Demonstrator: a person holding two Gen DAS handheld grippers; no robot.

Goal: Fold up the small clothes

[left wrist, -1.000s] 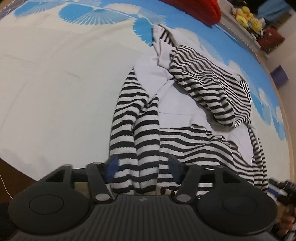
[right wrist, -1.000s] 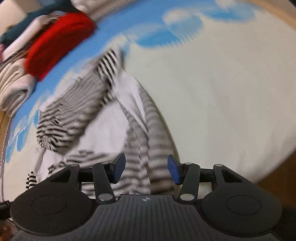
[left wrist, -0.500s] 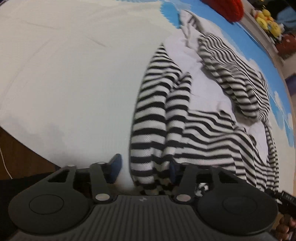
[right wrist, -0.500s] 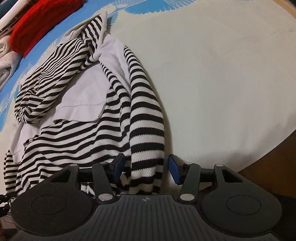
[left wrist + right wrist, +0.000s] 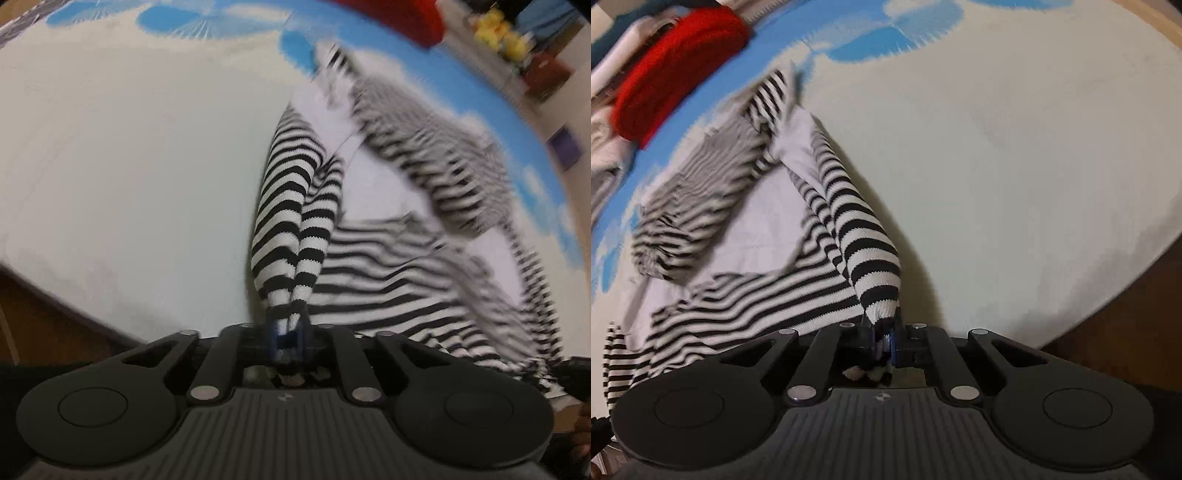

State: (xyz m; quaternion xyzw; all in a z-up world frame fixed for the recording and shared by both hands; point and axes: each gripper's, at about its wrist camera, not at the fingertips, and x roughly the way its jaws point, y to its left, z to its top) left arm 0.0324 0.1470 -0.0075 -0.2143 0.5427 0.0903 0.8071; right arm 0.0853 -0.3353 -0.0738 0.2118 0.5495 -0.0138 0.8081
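As both sets of jaws close in, the left gripper [image 5: 287, 338] pinches a bunched striped corner between its blue pads [image 5: 272, 338], and the right gripper [image 5: 882, 341] clamps the matching corner at the other side of the striped top [image 5: 746, 295]. A second ago both claws stood open over loose cloth; half a second ago the fabric lay between the pads, ungripped. Now each corner is drawn into a tight tail running up from the jaws, the knit pulled narrow where it enters them. Beyond the grippers the garment, black-and-white striped with a pale lining showing, sprawls crumpled on the cream bedspread [image 5: 129, 166], near its front edge, one striped sleeve [image 5: 687, 221] heaped across the middle. Farther back the cover turns to a blue pattern, with a red knitted item [image 5: 679, 70] near the far edge. Much of the far cloth is blurred, so its exact lay cannot be read. With both near corners secured, the garment looks ready to be lifted and shaken flat; the folding itself appears still ahead, and the heaped sleeve will likely need straightening first
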